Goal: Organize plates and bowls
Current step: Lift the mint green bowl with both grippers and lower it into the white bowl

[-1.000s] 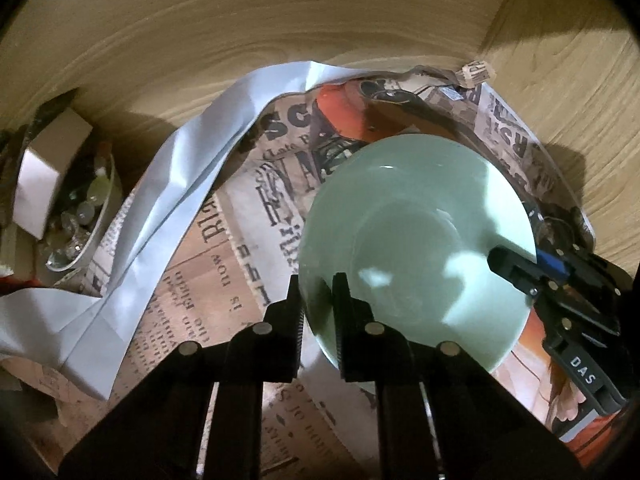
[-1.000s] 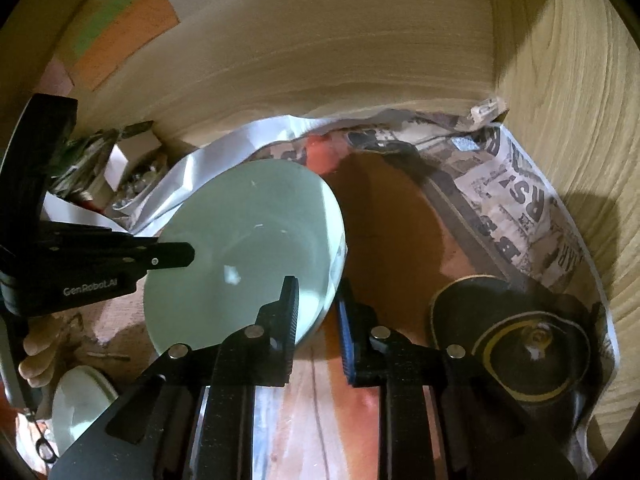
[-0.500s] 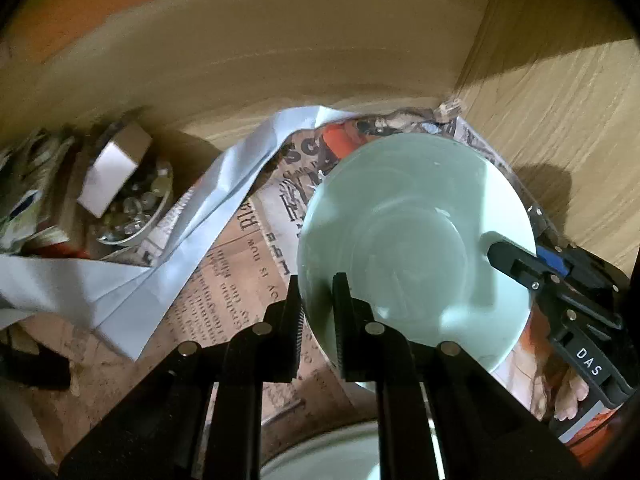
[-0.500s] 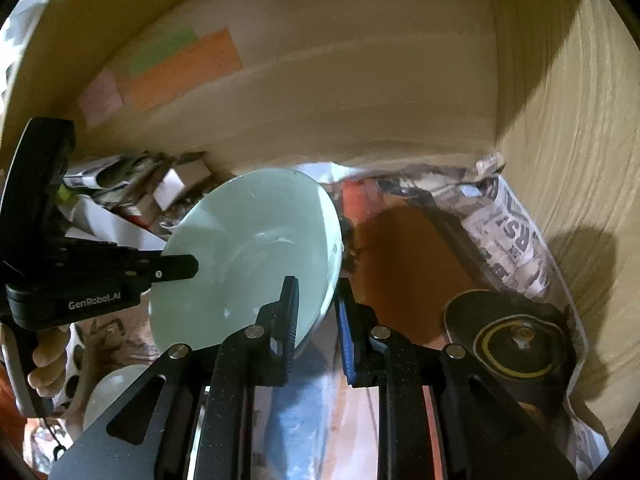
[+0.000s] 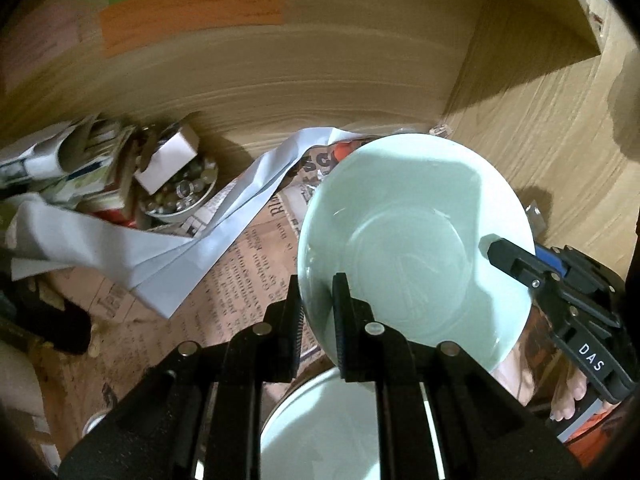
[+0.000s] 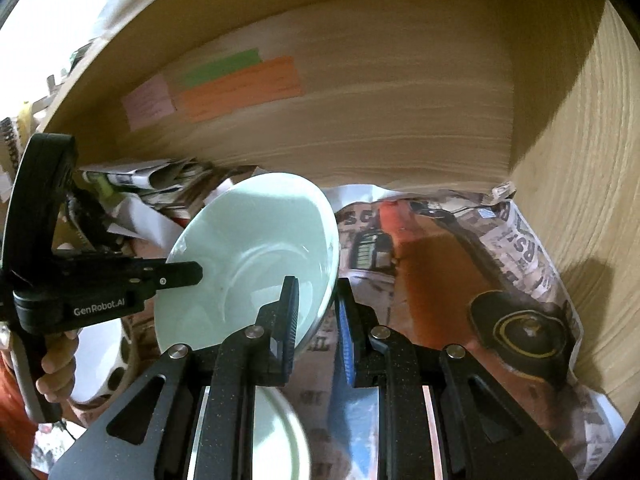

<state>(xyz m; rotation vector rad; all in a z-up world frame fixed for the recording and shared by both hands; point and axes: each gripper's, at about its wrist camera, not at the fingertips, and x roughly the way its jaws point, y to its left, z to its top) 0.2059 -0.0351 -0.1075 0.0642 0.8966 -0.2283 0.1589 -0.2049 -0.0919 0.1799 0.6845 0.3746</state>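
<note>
A pale green bowl (image 5: 416,240) is held in the air between both grippers, above the newspaper-lined shelf. My left gripper (image 5: 316,312) is shut on its left rim. My right gripper (image 6: 318,312) is shut on its right rim; the bowl (image 6: 256,256) tilts toward the left in the right wrist view. The right gripper's finger (image 5: 516,264) shows at the bowl's right edge in the left wrist view. The left gripper's finger (image 6: 176,274) shows over the bowl's left rim. A second pale green dish (image 5: 320,432) lies below the bowl, also in the right wrist view (image 6: 280,440).
Newspaper (image 6: 500,248) lines the shelf floor inside a wooden cabinet (image 6: 400,120). A black round object with a gold ring (image 6: 524,328) lies at the right. A white paper strip (image 5: 200,240), a small bowl of glass beads (image 5: 180,196) and paper clutter are at the left.
Both grippers have lifted the green bowl up and back from the shelf floor. More of the cabinet's back wall with its coloured notes and the lower dish have come into view.
</note>
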